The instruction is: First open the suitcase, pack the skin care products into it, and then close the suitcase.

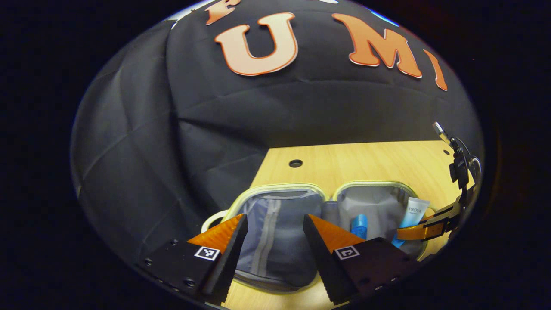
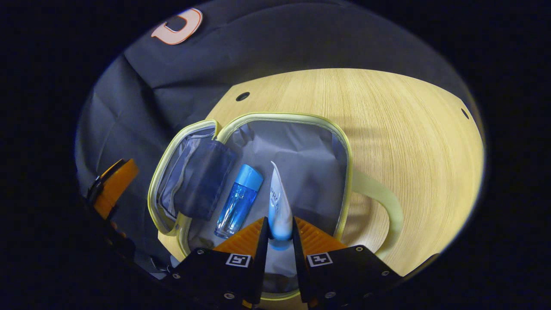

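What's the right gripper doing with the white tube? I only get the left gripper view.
Observer: The right gripper has its jaws shut on the tube, near the cap end.
Operator: Is it over the case?
Observer: Yes. The tube points into the open suitcase, in the half that holds the blue bottle.
Operator: Is it touching the bottle?
Observer: No. A strip of lining shows between them, and the bottle lies flat.

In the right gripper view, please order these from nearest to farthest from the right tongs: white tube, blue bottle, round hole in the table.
1. White tube: between the right tongs.
2. Blue bottle: just left, lying in the open suitcase.
3. Round hole: beyond the suitcase, on the table.
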{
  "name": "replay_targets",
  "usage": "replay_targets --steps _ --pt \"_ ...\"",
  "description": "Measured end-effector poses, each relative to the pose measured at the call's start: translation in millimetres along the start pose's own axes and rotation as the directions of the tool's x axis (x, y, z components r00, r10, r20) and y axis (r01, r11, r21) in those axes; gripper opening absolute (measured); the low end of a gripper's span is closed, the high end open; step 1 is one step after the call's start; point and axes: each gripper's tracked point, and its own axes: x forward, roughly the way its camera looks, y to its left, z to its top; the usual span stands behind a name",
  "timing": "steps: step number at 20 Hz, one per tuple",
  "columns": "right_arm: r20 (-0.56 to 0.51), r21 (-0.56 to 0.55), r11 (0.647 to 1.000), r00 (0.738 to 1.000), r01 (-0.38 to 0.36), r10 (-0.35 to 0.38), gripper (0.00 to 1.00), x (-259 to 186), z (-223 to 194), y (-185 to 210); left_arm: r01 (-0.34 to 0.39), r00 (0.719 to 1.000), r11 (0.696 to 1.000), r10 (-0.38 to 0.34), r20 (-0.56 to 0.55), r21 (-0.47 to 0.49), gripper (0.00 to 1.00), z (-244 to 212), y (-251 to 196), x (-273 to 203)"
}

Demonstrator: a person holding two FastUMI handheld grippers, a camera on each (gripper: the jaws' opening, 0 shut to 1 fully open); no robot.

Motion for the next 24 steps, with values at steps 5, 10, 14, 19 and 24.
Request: replay_targets --steps 5,10,14,19,24 --pt "-0.025 0.063 0.998 0.999 0.029 -0.028 0.39 3.9 3.9 -0.9 -0.09 0.996 0.993 0.092 0.018 -0.077 0.81 -5.9 55.8 -7.2" --pt "0.049 0.108 0.994 0.998 0.027 -0.033 0.49 -15.6 23.4 -1.7 -0.154 0.987 0.974 0.159 0.019 -0.166 0.84 -17.0 115.1 -4.1" --pt "0.174 0.131 0.991 0.984 0.024 -0.046 0.6 -55.1 47.8 -2.4 -0.178 0.983 0.963 0.183 0.009 -0.202 0.89 -29.3 156.9 5.5" --pt "0.298 0.159 0.984 0.946 0.082 -0.127 0.81 -122.0 63.3 -11.5 -0.117 0.993 0.957 0.111 -0.036 -0.266 0.91 -56.8 184.6 39.1" --pt "0.397 0.192 0.967 0.888 0.166 -0.231 0.88 -194.1 72.4 -30.6 -0.028 0.991 0.941 -0.017 -0.129 -0.338 0.91 -92.2 186.7 91.5"
